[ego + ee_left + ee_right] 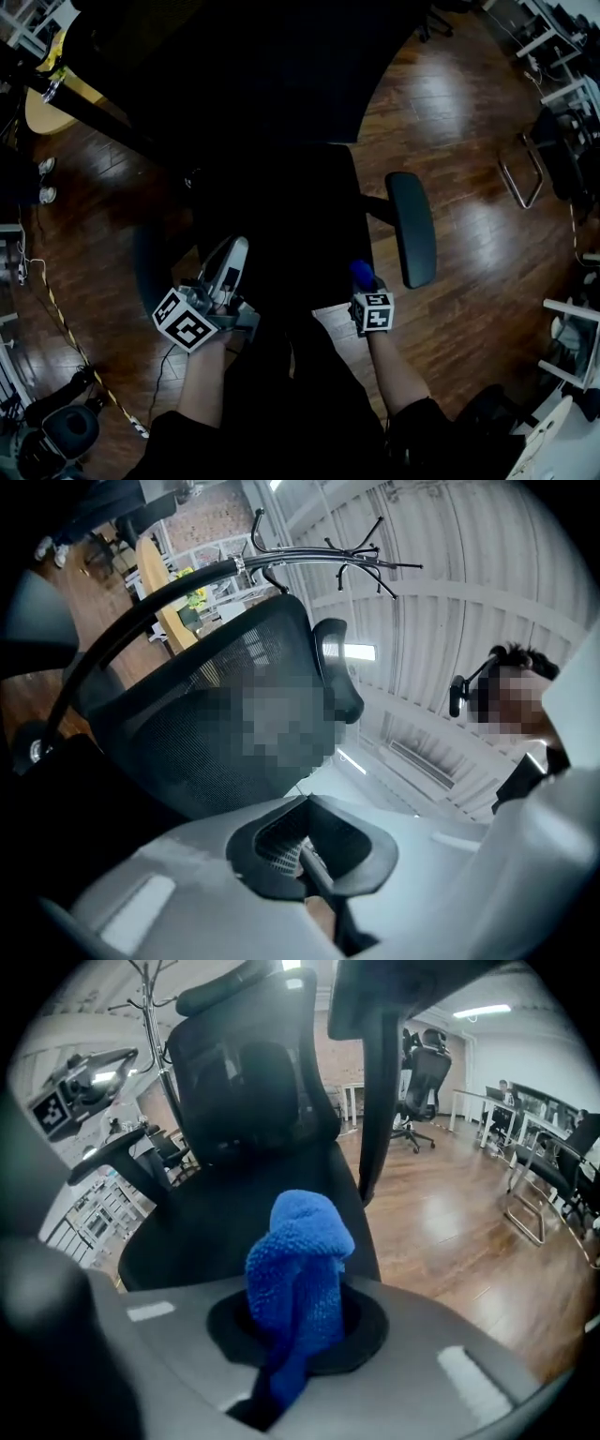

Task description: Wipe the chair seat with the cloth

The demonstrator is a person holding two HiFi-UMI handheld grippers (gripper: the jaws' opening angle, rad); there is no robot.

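A black office chair fills the middle of the head view; its seat (281, 220) lies just ahead of both grippers. My right gripper (364, 281) hovers over the seat's front right corner, shut on a bunched blue cloth (361, 273). In the right gripper view the cloth (298, 1260) sticks up between the jaws, with the seat (225, 1218) and backrest (253, 1063) beyond it. My left gripper (232, 258) is held at the seat's front left, tilted upward. Its jaws (305, 808) are shut with nothing between them, pointing at the mesh backrest (169, 733) and headrest (336, 672).
The chair's right armrest (412, 230) juts out beside my right gripper. A coat rack (319, 560) rises behind the chair. A round yellow table (47, 108) stands at far left, a metal chair frame (520, 173) at right. More office chairs (427, 1068) stand on the wooden floor (459, 1232).
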